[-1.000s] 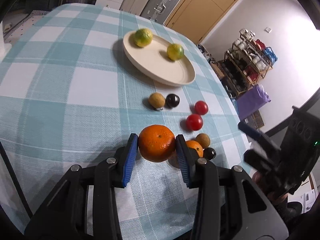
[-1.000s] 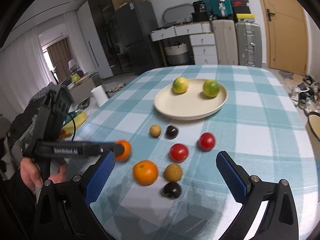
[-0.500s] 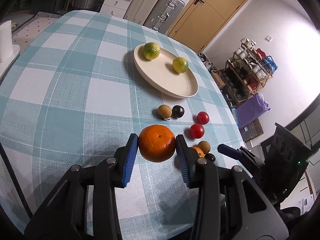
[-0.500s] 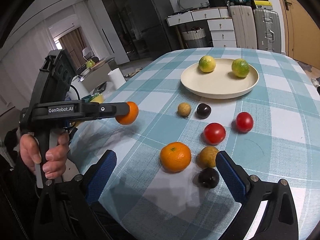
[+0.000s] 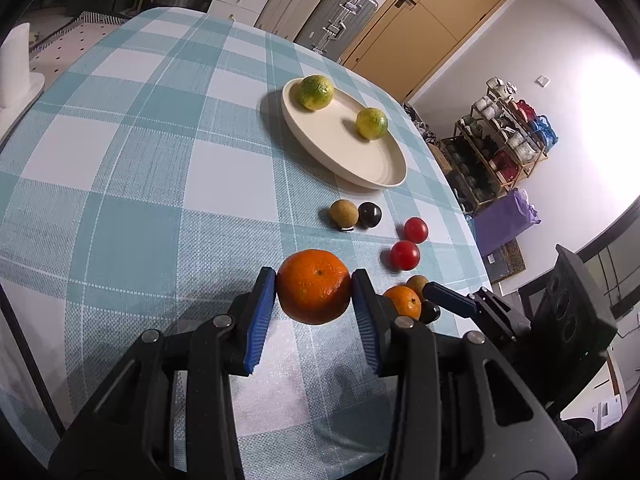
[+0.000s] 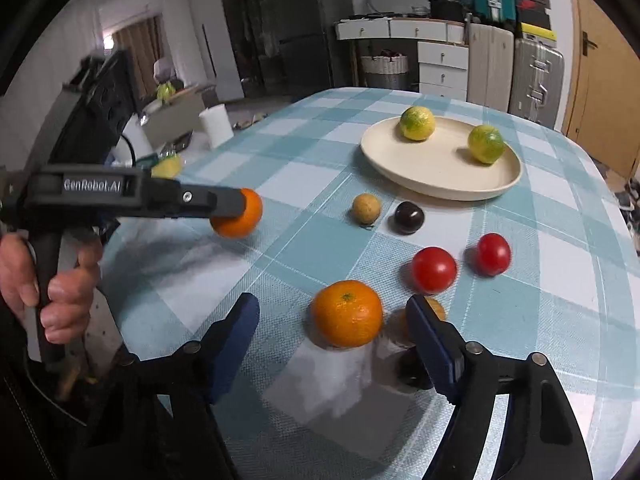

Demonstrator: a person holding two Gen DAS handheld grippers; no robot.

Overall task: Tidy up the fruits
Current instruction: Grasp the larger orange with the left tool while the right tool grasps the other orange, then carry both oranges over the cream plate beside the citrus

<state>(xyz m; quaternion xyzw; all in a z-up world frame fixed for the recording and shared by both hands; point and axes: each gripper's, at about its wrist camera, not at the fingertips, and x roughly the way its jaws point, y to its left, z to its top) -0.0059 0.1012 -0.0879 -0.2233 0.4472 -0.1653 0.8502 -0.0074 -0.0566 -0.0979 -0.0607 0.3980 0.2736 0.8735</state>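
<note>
Right wrist view: right claw (image 6: 332,338), closing but not gripping, straddles desk orange (image 6: 346,313); left claw (image 6: 240,210) clamps held orange (image 5: 314,293) for sorting.

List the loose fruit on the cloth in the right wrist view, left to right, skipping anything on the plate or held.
Orange → tan fruit → dark fruit → tomato → second tomato.

Checked tablecloth (image 6: 560,208) (blue, white); plate (image 6: 440,184), loose fruits (image 6: 434,270) directly on it.
</note>
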